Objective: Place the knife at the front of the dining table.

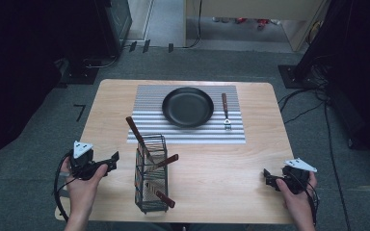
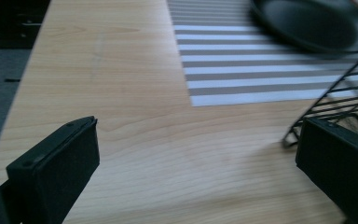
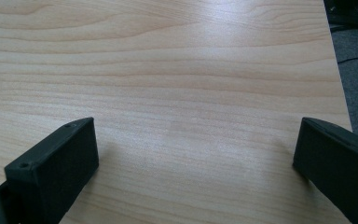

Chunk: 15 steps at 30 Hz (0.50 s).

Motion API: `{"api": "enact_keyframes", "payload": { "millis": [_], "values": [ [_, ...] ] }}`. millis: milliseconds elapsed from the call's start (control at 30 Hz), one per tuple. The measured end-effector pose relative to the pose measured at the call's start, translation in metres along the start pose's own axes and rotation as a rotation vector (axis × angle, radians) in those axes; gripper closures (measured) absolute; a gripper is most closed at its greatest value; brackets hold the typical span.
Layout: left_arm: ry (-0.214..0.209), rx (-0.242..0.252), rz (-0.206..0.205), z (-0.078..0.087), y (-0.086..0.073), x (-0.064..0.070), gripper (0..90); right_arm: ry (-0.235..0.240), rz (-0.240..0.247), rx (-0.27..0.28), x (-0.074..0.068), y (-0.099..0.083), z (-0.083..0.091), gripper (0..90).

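We hold both grippers low at the near corners of the table [image 1: 250, 144], and neither has anything in it. Our left gripper [image 1: 114, 160] sits at the near left with its jaws spread wide apart; in the left gripper view they frame bare wood, with the wire of the cutlery basket [image 2: 340, 98] showing just inside the right-hand jaw. Our right gripper [image 1: 267, 177] rests at the near right, jaws equally wide open over plain tabletop, well apart from every object.

The cutlery basket [image 1: 150, 173] stands upright near the middle of the near half of the table, just right of our left gripper. Three wooden-handled utensils still lean in it: one handle [image 1: 136, 130] rises toward the far left, a second handle [image 1: 166, 161] sticks out to the right, and a third handle [image 1: 164, 197] pokes out low on the near side. Beyond the basket lies the striped placemat [image 1: 149, 101] with the black pan [image 1: 188, 107] on it, and one fork [image 1: 226, 111] already lies on the mat just right of the pan, tines toward us.

We judge the work to be laying out the cutlery beside the pan, and that it is early: one piece is placed, three remain in the basket, and no reach has begun. Our left gripper is the closer one for the next pick
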<state>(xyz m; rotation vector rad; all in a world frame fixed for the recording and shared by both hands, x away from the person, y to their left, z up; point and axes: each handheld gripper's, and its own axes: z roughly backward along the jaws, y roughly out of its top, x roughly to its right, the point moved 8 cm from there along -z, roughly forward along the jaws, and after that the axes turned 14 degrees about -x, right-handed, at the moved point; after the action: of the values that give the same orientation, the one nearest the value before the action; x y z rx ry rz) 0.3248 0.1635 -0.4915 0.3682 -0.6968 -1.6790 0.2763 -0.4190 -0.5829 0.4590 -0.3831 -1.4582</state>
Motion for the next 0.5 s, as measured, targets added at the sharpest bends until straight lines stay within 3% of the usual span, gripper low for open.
{"api": "enact_keyframes", "payload": {
  "millis": [267, 500],
  "values": [
    [-0.030, 0.028, -0.037, 0.019, 0.009, 0.019, 0.0, -0.002, -0.006, 0.000, 0.000, 0.000, 0.000, 0.0],
    [-0.069, 0.035, -0.074, 0.024, 0.012, 0.037, 0.0, -0.007, -0.015, 0.000, 0.001, 0.000, 0.000, 0.0]
  ]
}}
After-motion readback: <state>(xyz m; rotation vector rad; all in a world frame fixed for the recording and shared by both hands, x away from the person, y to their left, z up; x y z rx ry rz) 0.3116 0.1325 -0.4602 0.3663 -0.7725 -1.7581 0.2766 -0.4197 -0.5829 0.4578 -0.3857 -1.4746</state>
